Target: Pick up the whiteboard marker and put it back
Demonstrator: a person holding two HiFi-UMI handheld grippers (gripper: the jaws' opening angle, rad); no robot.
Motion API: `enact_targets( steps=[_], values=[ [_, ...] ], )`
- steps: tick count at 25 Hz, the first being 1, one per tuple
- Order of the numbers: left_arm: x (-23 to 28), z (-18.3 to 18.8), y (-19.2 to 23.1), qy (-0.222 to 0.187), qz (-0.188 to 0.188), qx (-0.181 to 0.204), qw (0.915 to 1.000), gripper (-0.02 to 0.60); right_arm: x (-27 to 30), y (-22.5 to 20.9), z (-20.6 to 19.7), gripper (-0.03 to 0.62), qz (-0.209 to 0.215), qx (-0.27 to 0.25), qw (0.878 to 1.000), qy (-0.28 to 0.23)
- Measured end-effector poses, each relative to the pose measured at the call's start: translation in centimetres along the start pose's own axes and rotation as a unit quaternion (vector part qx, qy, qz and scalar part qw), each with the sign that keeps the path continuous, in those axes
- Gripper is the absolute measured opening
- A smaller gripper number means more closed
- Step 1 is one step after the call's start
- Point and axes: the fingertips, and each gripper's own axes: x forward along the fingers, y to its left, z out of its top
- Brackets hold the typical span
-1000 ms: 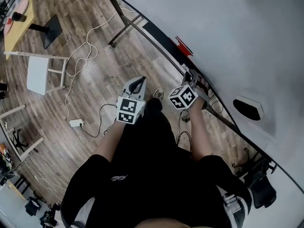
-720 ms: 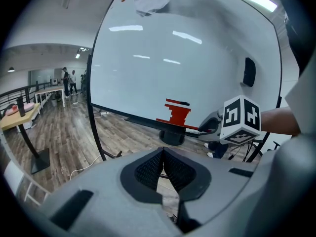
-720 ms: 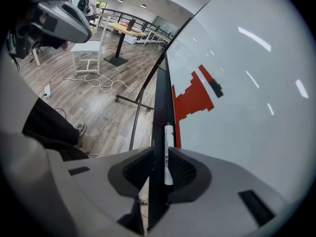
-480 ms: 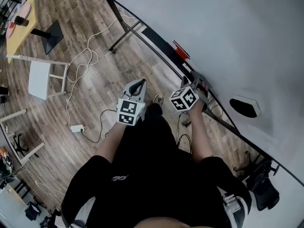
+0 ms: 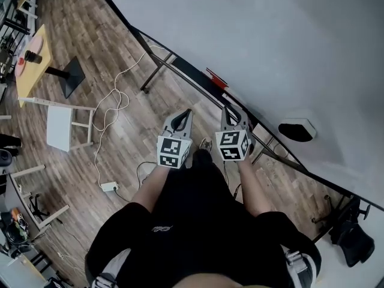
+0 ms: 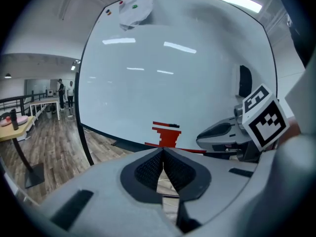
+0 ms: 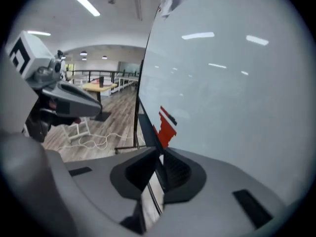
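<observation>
A red whiteboard marker [image 6: 167, 126] with a black end lies on top of a red stepped holder [image 6: 167, 136] on the whiteboard's ledge; the marker [image 7: 168, 117] also shows in the right gripper view and, small, in the head view [image 5: 217, 78]. My left gripper [image 5: 183, 115] is shut and empty, pointing at the board below the holder. My right gripper [image 5: 227, 111] hangs beside it, a short way back from the ledge. Its jaws have just been closing; their tips meet with nothing between them.
The big whiteboard [image 5: 258, 47] stands on a black frame [image 5: 157, 71]. A white eraser [image 5: 297, 129] sticks to it at the right. On the wood floor lie a white cable [image 5: 111, 110] and adapter [image 5: 110, 186], near a white stool [image 5: 60, 128] and a yellow table [image 5: 33, 65].
Both grippers have risen. The right one has come up off the ledge, rolled, and now sits level beside the left. The head view has swung so the board sits farther off.
</observation>
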Motion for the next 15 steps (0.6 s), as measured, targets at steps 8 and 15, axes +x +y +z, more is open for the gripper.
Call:
enact_targets(
  steps=[8,15],
  values=[
    [-1.4,2.5,-2.7,-0.024,0.002,0.043,0.9988,0.008,-3.9,0.9,3.5,0.003,0.0,0.07,0.989,-0.129],
    [-2.2,3.0,-2.7,-0.041,-0.03,0.032,0.9982,0.008,-6.6,0.5,4.9,0.003,-0.026,0.124,0.977,-0.174]
  ],
)
